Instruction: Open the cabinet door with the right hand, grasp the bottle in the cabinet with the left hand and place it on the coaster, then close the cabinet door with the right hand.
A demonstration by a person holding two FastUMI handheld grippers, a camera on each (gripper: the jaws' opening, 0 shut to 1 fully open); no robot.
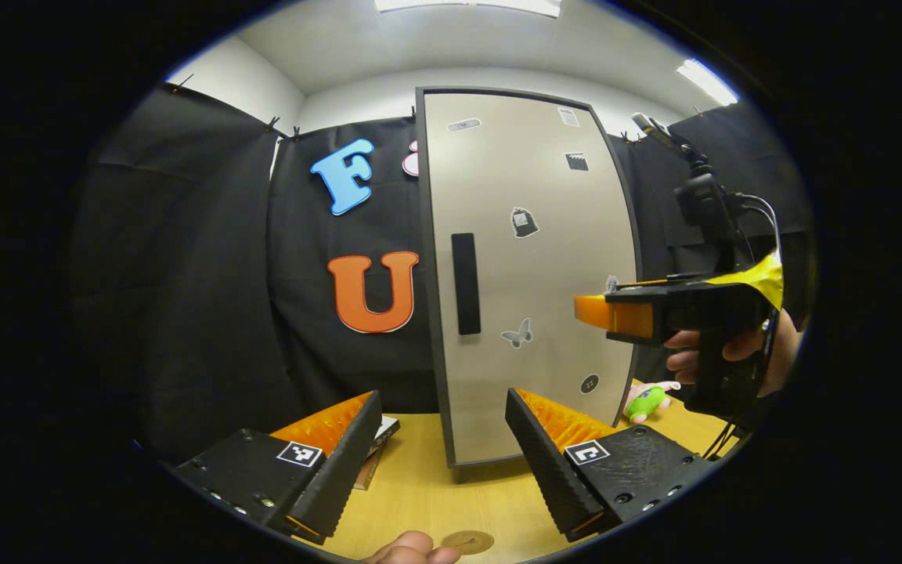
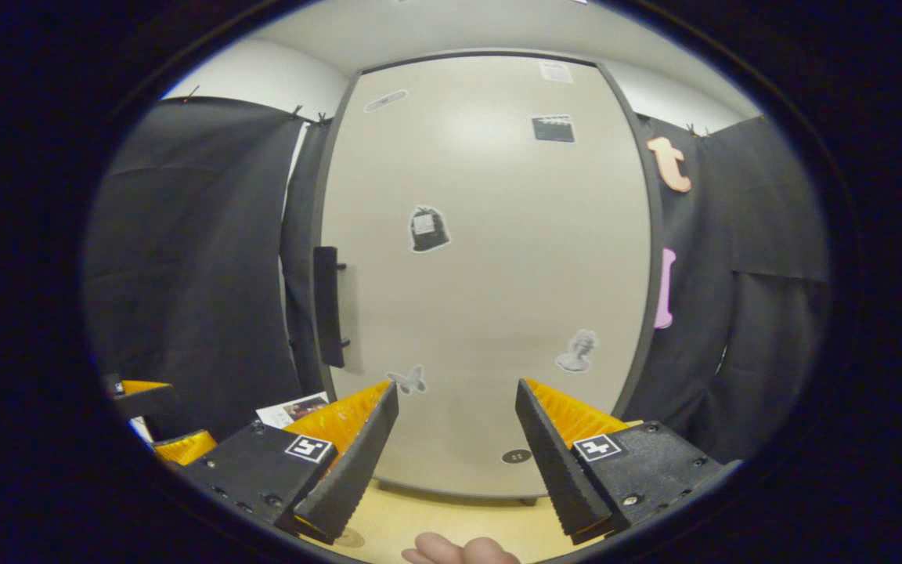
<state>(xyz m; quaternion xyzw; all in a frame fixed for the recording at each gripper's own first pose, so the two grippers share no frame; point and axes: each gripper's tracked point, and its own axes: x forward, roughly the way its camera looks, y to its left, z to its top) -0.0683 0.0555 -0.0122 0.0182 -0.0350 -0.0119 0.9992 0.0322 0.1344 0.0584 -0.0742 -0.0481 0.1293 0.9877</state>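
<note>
Since both grippers, left gripper (image 1: 435, 446) and right gripper (image 2: 457, 446), gape wide holding nothing, door (image 2: 490, 274) closed hiding the bottle, we risk missing the handle (image 2: 328, 307) at 9 o'clock.

White walls (image 1: 247, 86), ceiling lights (image 1: 705, 81), wooden table (image 1: 427, 486)

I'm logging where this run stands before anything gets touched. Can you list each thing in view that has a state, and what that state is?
cabinet door: shut, handle untouched.
right gripper: open, holding nothing, facing the door.
left gripper: open, holding nothing, above the table.
coaster: flat on the table, bare.
plush toy: lying on the table beside the cabinet.
</note>
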